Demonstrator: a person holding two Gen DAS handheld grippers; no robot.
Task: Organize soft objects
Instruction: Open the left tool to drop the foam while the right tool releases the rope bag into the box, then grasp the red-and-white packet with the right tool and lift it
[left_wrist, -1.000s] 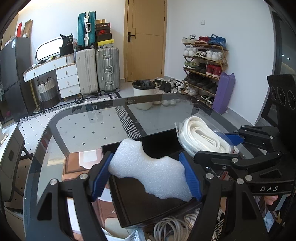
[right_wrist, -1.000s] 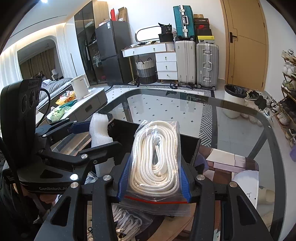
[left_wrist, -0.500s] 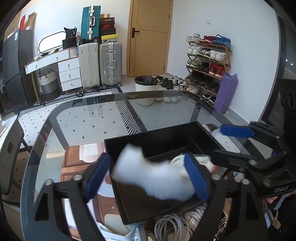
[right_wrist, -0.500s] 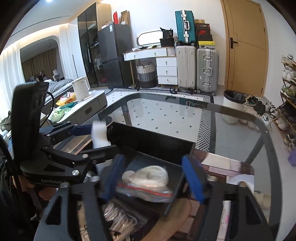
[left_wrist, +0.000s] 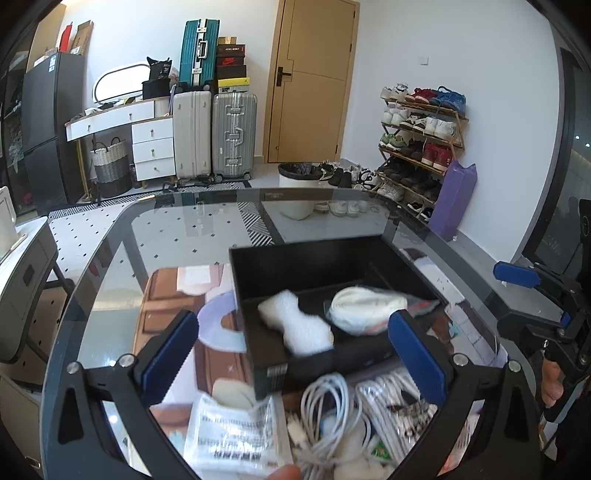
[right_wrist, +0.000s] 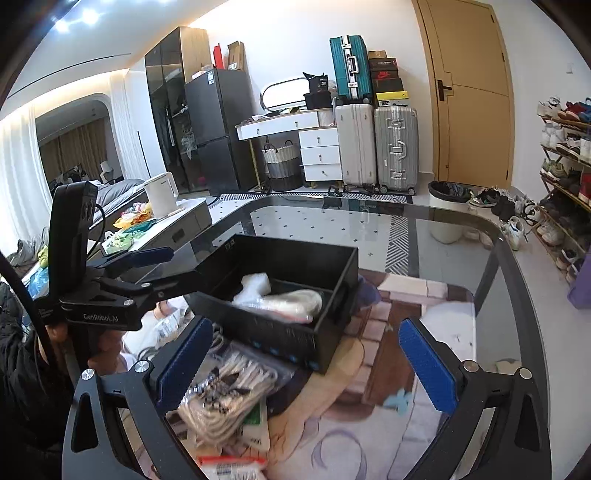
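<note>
A black open box (left_wrist: 258, 266) (right_wrist: 332, 332) stands on the glass table. In it lie a white foam piece (left_wrist: 295, 325) (right_wrist: 255, 282) and a bagged coil of white rope (left_wrist: 365, 310) (right_wrist: 295, 301), side by side. My left gripper (left_wrist: 291, 354) is open and empty, held above the box's near edge. My right gripper (right_wrist: 306, 362) is open and empty, above the box's near corner. The right gripper also shows at the right edge of the left wrist view (left_wrist: 535, 295), and the left gripper shows at the left of the right wrist view (right_wrist: 129, 273).
In front of the box lie a loose white cable (left_wrist: 325, 417), bagged white cords (left_wrist: 391, 406) (right_wrist: 225, 391) and a printed plastic bag (left_wrist: 232, 432). The glass table (left_wrist: 166, 236) curves away at its far edge. Suitcases, a bin and a shoe rack stand beyond.
Both grippers opened and let go of the foam piece and the bagged rope, which dropped into the black box. Both grippers then pulled back and up from the box.
</note>
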